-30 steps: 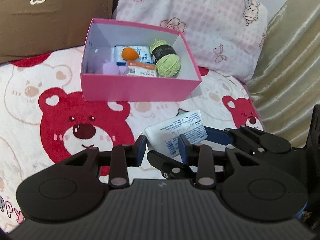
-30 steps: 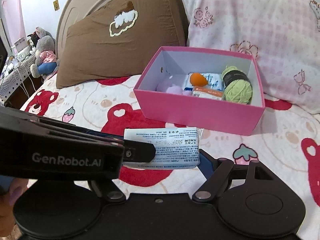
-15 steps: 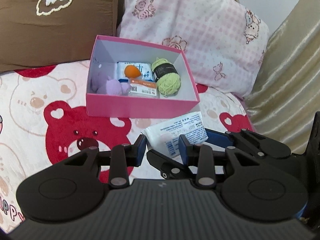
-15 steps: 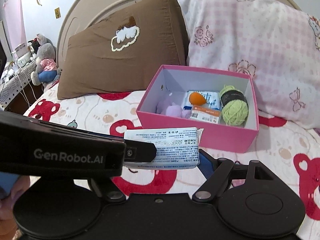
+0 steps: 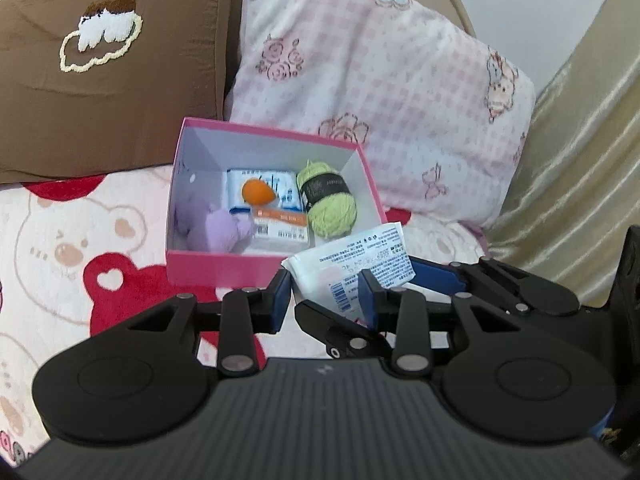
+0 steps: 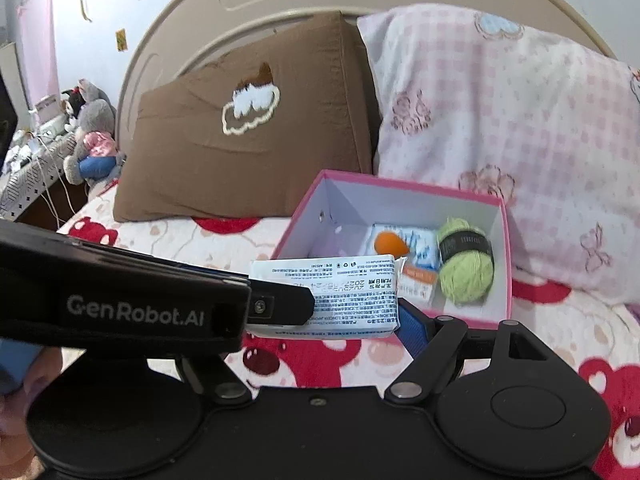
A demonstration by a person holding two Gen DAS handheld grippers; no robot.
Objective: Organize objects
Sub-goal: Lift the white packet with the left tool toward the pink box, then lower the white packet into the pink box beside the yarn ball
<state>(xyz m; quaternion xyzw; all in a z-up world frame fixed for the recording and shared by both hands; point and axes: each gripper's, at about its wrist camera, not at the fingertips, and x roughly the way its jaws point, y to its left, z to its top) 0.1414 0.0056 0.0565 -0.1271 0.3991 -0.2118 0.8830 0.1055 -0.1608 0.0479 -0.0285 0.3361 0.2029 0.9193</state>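
Observation:
A pink open box (image 5: 224, 270) (image 6: 507, 240) stands on the bed in front of two pillows. It holds a green yarn ball (image 5: 330, 206) (image 6: 466, 266), an orange sponge (image 5: 258, 192) (image 6: 390, 244), a purple plush (image 5: 218, 228), a blue-white pack and an orange-labelled pack (image 5: 280, 230). My right gripper (image 6: 352, 300) is shut on a white printed tissue pack (image 6: 344, 280) (image 5: 352, 260) and holds it in the air just before the box's front. My left gripper (image 5: 324, 298) is open and empty, next to the right one.
A brown pillow (image 6: 248, 136) and a pink checked pillow (image 6: 500, 120) lean on the headboard behind the box. A gold curtain (image 5: 580, 160) hangs at the right. Plush toys (image 6: 90, 136) sit on a side table far left. The bedsheet (image 5: 80, 240) has red bears.
Both grippers have risen and moved back a little; the box now looks smaller and lower in both views. The tissue pack stays in the right gripper.

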